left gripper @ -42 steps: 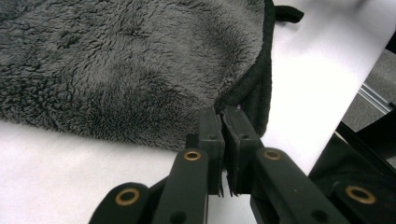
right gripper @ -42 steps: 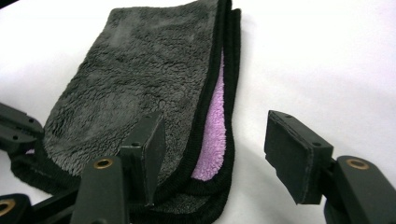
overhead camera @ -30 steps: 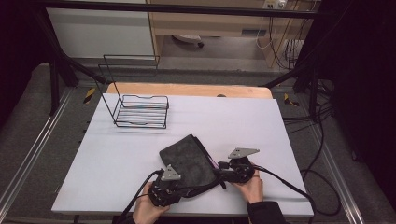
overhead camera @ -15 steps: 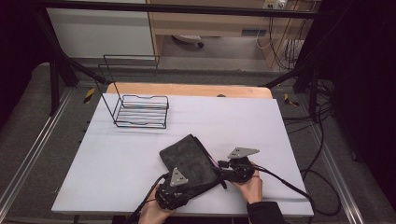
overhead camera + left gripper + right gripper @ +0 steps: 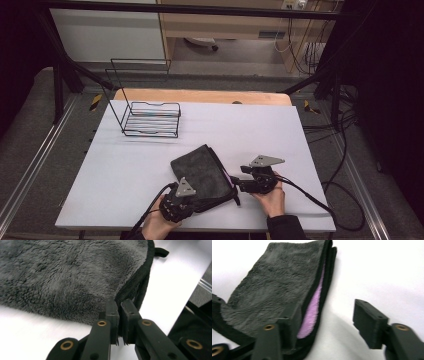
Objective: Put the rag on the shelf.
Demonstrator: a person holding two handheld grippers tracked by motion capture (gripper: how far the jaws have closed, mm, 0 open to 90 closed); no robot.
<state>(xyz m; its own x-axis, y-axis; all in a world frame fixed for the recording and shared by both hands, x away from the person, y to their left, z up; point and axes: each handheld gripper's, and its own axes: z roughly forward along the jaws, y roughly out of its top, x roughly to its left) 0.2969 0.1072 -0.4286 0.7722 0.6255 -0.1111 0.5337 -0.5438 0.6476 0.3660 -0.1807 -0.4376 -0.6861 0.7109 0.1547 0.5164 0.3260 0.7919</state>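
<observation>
I see a folded dark grey towel [image 5: 202,172] lying on the white worktop [image 5: 125,170], near its front edge and between my two grippers. Its upper layer is grey pile; a lilac inner face [image 5: 313,307] shows along the open side in the right gripper view.

Left gripper [image 5: 119,311]: fingers [image 5: 111,315] together, clamped on the towel's black hemmed edge [image 5: 140,282] at a near corner. They have just been closing, with the hem between them. In the high view this gripper [image 5: 192,192] sits at the towel's front-left corner, held by my left hand [image 5: 157,225].

Right gripper [image 5: 329,320]: fingers apart. They have just been opening. One finger [image 5: 292,320] lies against the towel's folded edge; the other [image 5: 368,322] stands clear over bare worktop, so nothing is gripped. In the high view this gripper [image 5: 237,185] is at the towel's front-right corner, with my right hand [image 5: 270,197] behind it.

A black hanging loop [image 5: 160,251] projects from the towel's far corner in the left gripper view.

A black wire rack [image 5: 150,117] stands well apart, towards the worktop's back left.
</observation>
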